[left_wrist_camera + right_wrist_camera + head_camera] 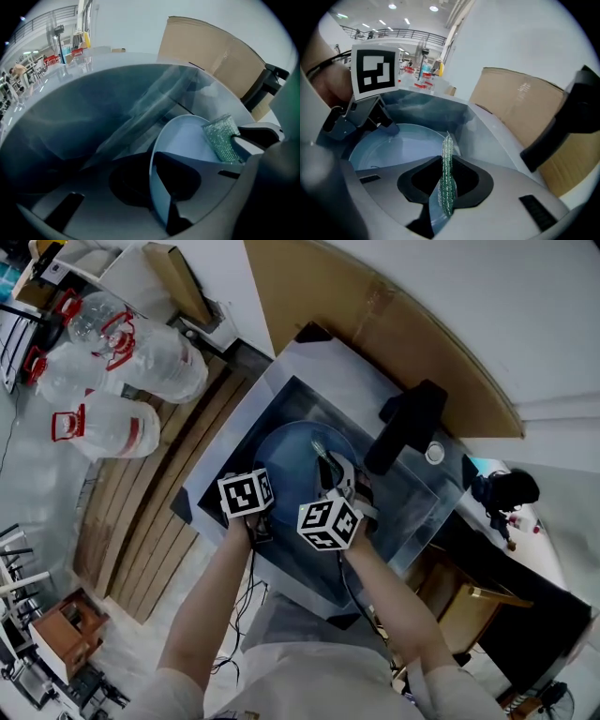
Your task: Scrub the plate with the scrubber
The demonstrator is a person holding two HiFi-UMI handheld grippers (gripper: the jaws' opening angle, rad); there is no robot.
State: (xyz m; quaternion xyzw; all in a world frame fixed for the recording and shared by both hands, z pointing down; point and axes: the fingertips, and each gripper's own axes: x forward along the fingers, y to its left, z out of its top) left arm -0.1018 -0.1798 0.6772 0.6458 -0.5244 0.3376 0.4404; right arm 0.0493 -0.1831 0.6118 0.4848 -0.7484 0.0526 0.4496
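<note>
A pale blue plate (pixel 286 451) lies tilted in a steel sink (pixel 246 413). My left gripper (pixel 260 521) holds the plate's near left rim: in the left gripper view the plate (pixel 185 136) passes edge-on between the jaws of my left gripper (pixel 161 187), which press on it. My right gripper (pixel 330 470) is over the plate's right part, shut on a green mesh scrubber (pixel 447 173). The scrubber (pixel 222 138) rests against the plate's inner face. In the right gripper view the plate (pixel 393 145) lies just beyond my right gripper (pixel 445 197).
A black faucet (pixel 408 423) reaches over the sink's far right side. A cardboard sheet (pixel 375 324) leans behind the sink. Several large water jugs (pixel 122 362) stand on the floor to the left, beside wooden planks (pixel 141 521).
</note>
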